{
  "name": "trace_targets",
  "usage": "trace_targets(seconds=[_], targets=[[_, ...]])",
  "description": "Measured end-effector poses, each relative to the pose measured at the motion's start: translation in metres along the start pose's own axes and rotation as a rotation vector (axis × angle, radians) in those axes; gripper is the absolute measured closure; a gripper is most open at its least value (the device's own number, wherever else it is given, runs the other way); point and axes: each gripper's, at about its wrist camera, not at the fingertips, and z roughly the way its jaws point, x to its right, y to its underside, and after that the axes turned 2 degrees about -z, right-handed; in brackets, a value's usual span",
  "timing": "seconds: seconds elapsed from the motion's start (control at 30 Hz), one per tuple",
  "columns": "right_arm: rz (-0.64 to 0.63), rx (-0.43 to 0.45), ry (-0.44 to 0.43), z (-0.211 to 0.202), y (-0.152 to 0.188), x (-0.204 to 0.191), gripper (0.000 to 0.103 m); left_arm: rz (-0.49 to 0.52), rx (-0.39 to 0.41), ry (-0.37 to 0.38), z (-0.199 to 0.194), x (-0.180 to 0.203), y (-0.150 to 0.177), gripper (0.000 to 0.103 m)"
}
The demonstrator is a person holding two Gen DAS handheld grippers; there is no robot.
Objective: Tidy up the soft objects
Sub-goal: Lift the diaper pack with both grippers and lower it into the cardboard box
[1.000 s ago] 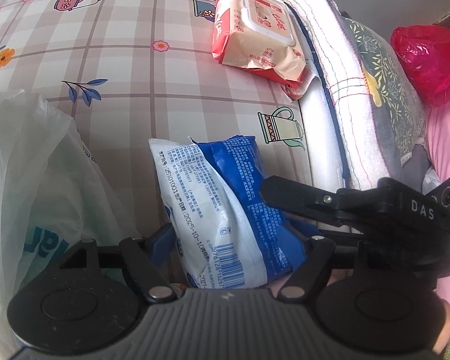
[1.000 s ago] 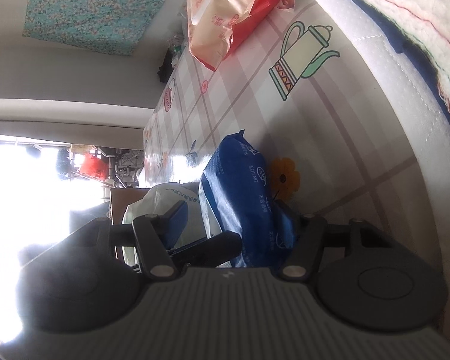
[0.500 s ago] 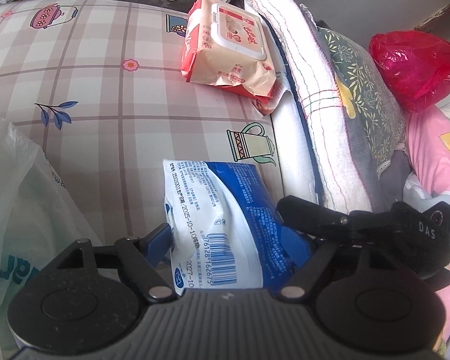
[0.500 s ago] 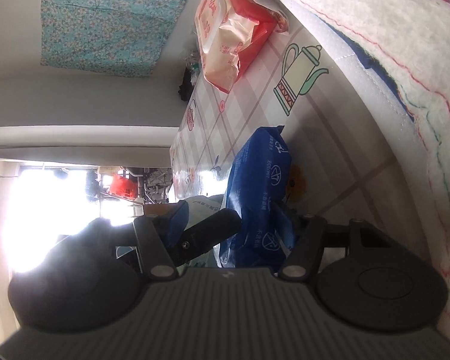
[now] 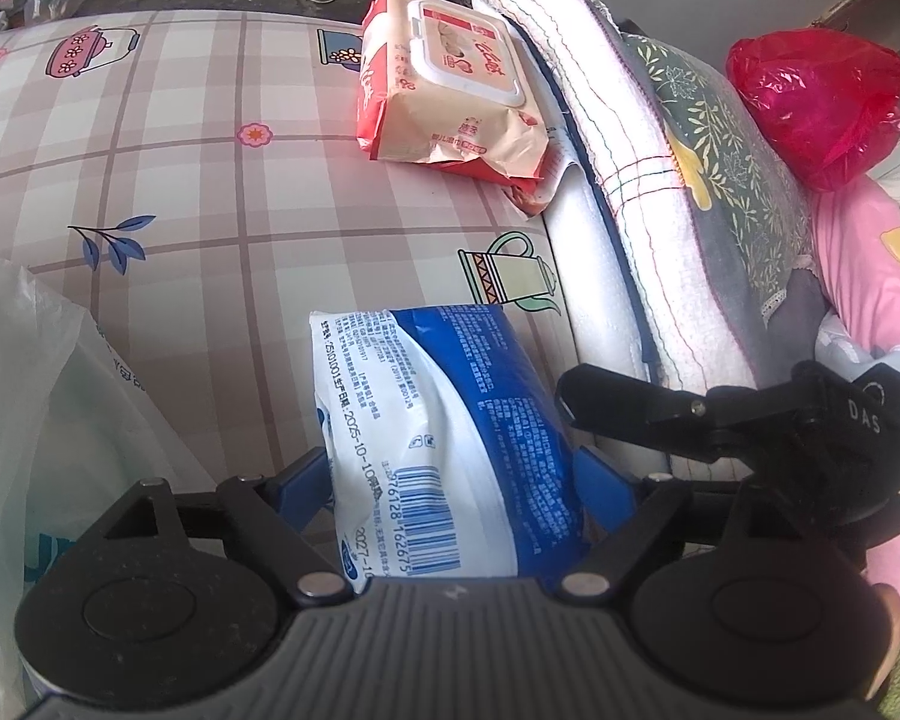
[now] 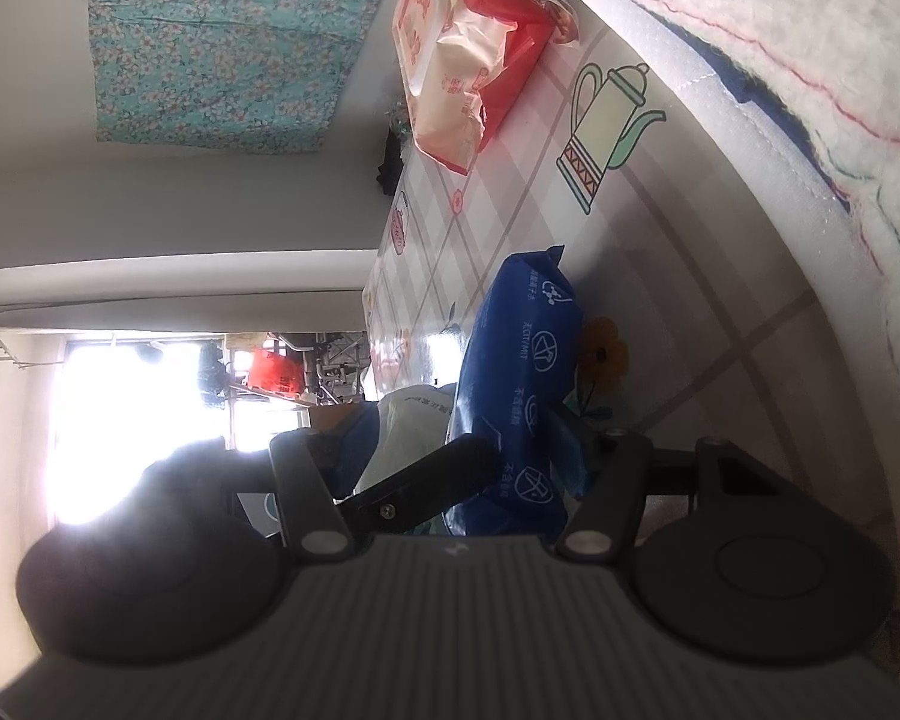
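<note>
between both hand-held grippers, blue wipes pack (image 5: 450, 450), lower end hidden, left hand-held gripper (image 5: 456, 474) opening, right hand-held gripper (image 6: 468, 468) clamping it

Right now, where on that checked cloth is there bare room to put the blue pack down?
The widest bare stretch of checked cloth lies between the white plastic bag and the red wipes pack. A narrower strip runs between the blue pack and the wipes. Along the rolled white towel it is crowded.
</note>
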Motion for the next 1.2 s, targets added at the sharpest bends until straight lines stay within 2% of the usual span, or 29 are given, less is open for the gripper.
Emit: trace_targets(seconds=[0.17,0.4,0.6,0.77,0.97,1.2], targets=[[0.004,0.002,-0.015,0.0,0.0,0.001,0.042,0.001,0.014,-0.008,-0.002,0.0,0.0,0.023],[-0.018,0.022,-0.03,-0.011,0.002,-0.008,0.042,0.016,0.072,0.003,-0.023,0.011,0.002,0.024],[-0.08,0.052,-0.039,-0.029,0.01,-0.04,0.042,0.025,0.142,0.022,-0.061,0.022,0.006,0.024],[-0.15,0.058,-0.051,-0.041,0.03,-0.082,0.042,0.018,0.209,0.029,-0.115,0.016,0.019,0.024],[-0.254,0.011,-0.076,-0.021,0.075,-0.144,0.042,-0.019,0.314,-0.019,-0.192,-0.019,0.044,0.023],[-0.359,-0.136,-0.122,0.054,0.14,-0.212,0.042,-0.152,0.416,-0.105,-0.271,-0.095,0.083,0.023]])
